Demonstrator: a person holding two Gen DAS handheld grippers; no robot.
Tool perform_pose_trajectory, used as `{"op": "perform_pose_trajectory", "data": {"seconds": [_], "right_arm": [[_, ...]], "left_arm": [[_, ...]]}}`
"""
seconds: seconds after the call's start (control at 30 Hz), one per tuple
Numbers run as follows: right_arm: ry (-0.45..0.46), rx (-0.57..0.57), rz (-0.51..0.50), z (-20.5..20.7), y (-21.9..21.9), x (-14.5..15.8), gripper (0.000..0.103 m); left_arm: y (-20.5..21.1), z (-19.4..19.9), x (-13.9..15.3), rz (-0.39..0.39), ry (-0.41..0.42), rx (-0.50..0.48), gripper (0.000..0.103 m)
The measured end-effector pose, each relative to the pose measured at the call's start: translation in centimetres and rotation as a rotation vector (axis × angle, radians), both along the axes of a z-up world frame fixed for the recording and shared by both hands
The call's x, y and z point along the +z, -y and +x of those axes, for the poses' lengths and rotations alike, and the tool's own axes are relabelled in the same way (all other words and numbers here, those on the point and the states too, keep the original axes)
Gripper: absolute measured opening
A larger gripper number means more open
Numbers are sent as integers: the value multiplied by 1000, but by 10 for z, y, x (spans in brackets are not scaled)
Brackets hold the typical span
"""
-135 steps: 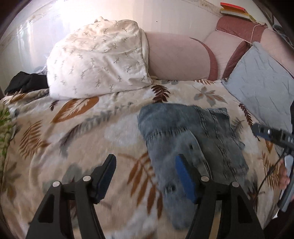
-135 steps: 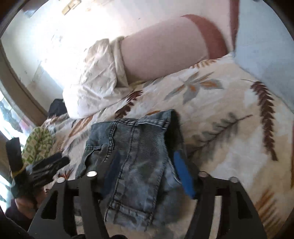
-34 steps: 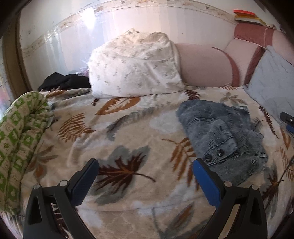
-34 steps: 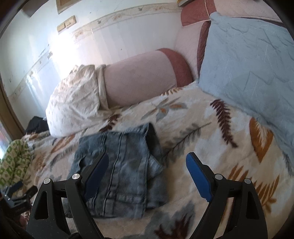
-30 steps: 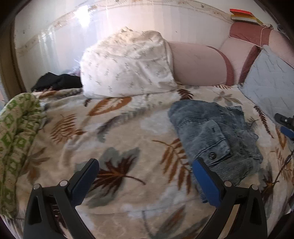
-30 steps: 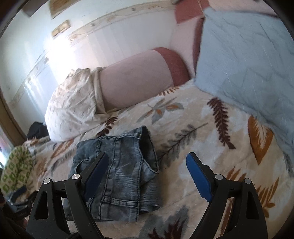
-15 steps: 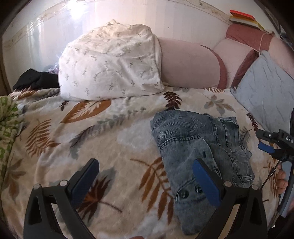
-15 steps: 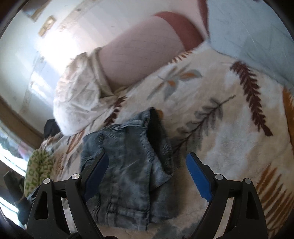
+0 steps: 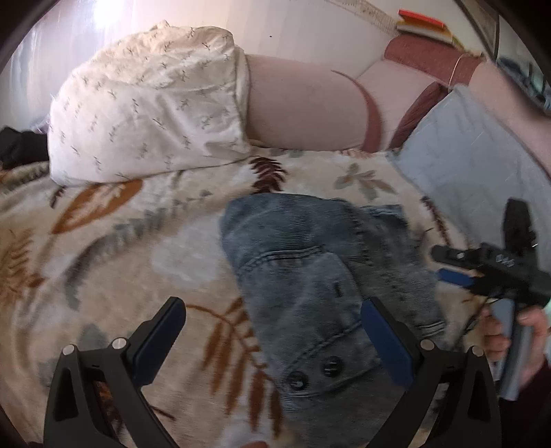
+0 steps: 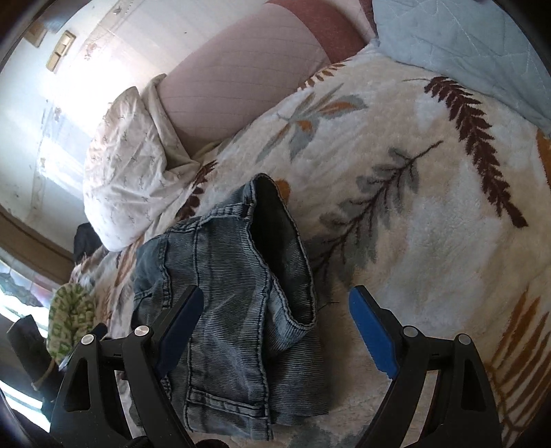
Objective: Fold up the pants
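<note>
You have one pair of denim pants, folded in a bundle on the leaf-print blanket. Your left gripper and right gripper both hover over the pants, fingers spread wide and holding nothing, the bundle between them.

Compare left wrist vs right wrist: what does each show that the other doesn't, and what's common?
Left wrist only: two dark buttons on the denim, stacked books up on the ledge, and the right gripper seen from outside.

Right wrist only: the pants' dark open hem and wall switches.

Both: folded denim pants, leaf-print blanket, white pillow, pink bolster, blue cushion. The left gripper is open, as is the right.
</note>
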State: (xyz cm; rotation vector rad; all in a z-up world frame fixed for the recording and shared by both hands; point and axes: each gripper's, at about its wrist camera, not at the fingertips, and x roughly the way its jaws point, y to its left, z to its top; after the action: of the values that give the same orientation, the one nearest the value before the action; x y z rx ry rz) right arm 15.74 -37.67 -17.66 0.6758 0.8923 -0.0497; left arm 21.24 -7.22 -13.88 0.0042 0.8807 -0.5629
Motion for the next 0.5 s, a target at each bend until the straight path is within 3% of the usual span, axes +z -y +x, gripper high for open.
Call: {"op": "perform_pose_trajectory", "data": {"seconds": [0.2, 0.5], "right_arm": [[-3, 4, 9, -1, 0, -2, 87], [-42, -3, 30, 2, 4, -13, 87]], "left_arm": [[-2, 1, -7, -11, -26, 28, 103], [2, 12, -27, -74, -136, 13, 103]]}}
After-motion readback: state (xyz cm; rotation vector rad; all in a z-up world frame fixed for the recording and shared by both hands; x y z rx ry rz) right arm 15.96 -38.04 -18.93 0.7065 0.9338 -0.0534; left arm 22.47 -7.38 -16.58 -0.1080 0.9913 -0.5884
